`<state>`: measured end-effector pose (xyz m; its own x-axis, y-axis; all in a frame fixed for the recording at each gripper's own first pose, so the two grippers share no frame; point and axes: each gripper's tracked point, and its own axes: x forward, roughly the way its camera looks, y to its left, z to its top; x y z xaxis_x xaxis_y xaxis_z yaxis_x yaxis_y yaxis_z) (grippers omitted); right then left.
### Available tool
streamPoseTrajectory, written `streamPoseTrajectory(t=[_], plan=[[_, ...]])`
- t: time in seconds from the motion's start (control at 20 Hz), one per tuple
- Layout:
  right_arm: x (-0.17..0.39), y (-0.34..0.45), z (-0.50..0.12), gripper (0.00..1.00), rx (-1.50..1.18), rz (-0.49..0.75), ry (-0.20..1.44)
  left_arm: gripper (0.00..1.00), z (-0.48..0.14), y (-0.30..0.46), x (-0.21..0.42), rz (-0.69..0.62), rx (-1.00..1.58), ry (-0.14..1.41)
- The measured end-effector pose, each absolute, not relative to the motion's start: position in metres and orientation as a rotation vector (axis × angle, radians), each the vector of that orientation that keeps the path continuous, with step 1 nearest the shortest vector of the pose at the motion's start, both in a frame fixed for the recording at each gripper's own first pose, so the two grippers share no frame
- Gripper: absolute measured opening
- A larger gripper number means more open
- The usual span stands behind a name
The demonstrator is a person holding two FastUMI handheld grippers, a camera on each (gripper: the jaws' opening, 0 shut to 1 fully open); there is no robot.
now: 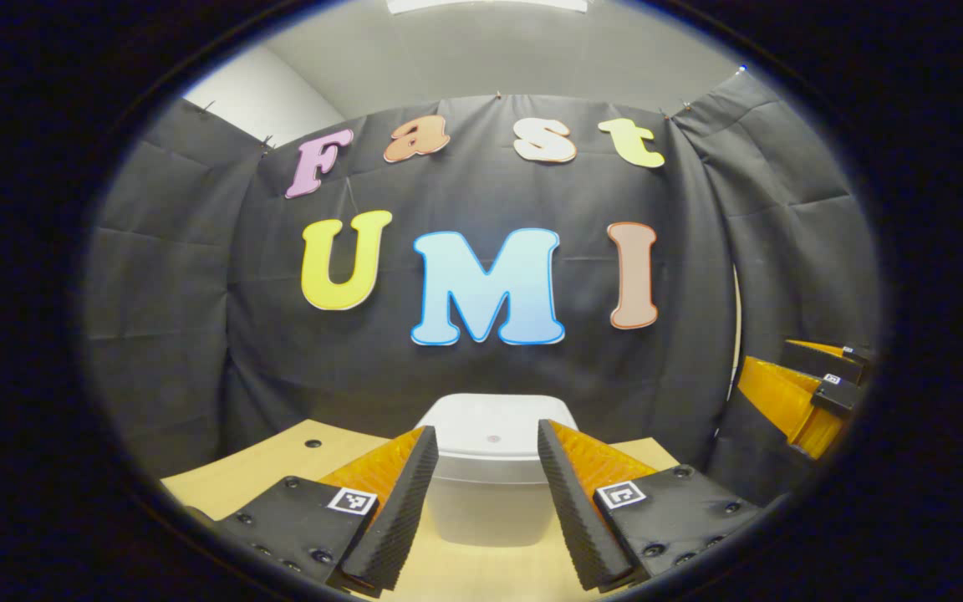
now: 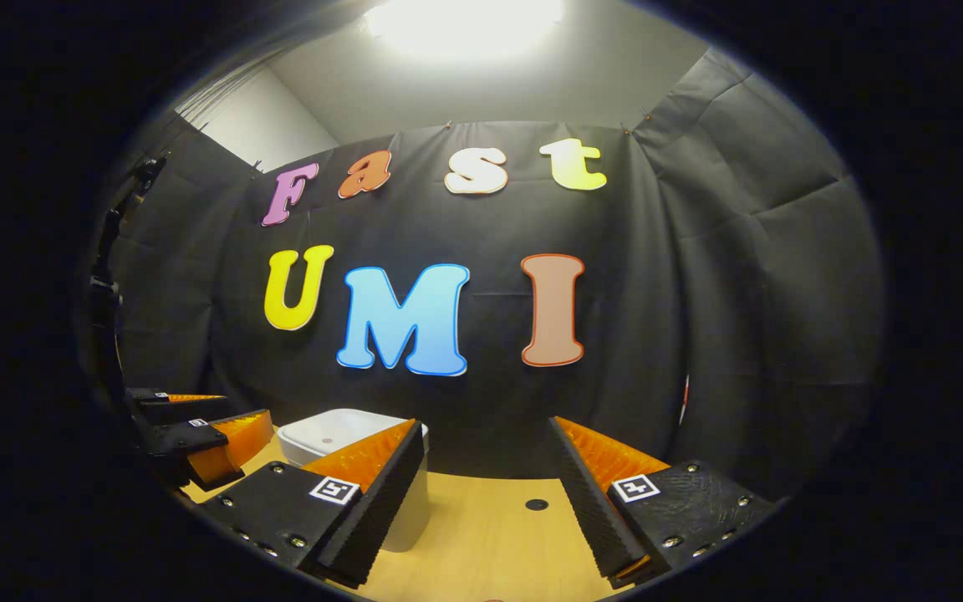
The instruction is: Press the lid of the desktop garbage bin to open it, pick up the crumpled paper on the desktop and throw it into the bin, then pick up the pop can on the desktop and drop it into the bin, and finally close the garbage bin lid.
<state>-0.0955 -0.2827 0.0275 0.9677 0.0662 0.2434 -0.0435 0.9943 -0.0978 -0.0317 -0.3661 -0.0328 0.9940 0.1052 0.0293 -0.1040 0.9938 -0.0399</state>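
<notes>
1. In the left gripper view, the garbage bin (image 1: 491,477) is seen standing upright on the wooden bench (image 1: 281,460), at 6 o'clock of the view, straight ahead between the two fingers. Its lid (image 1: 494,431) is closed and lies flat on top, facing upward; a small round mark is seen near the lid's middle. The bin's long axis cannot be told from this angle.

2. In the same view, the jaws of the left gripper (image 1: 486,510) are held wide apart, one finger at 7 o'clock and the other at 5 o'clock. Nothing is held between them, and whether they touch the bin cannot be told. The right gripper (image 1: 816,393) is seen at 4 o'clock, by the black cloth wall (image 1: 180,334).

3. In the right gripper view, the garbage bin (image 2: 410,502) is found at 7 o'clock, upright on the bench (image 2: 490,535) with its lid (image 2: 339,431) shut, partly covered by the near finger.

4. In that view, the jaws of the right gripper (image 2: 486,510) are spread wide, nothing being gripped; bare bench is framed between them. The left gripper (image 2: 206,435) is seen at 8 o'clock, just beside the bin, with its jaws apart.
</notes>
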Motion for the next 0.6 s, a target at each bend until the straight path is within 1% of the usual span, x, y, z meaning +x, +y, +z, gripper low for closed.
streamPoseTrajectory(t=[0.2,0.4,0.6], plan=[[-0.092,-0.349,0.031,0.94,-0.102,-0.012,-0.276,0.85,-0.037,-0.433,-0.01,0.058,-0.025,-0.05],[-0.09,-0.403,0.02,0.94,-0.131,-0.077,-0.277,0.85,-0.052,-0.497,0.018,-0.012,-0.041,-0.05],[-0.088,-0.431,0.009,0.94,-0.148,-0.103,-0.266,0.81,-0.057,-0.539,0.035,-0.065,-0.033,-0.066]])
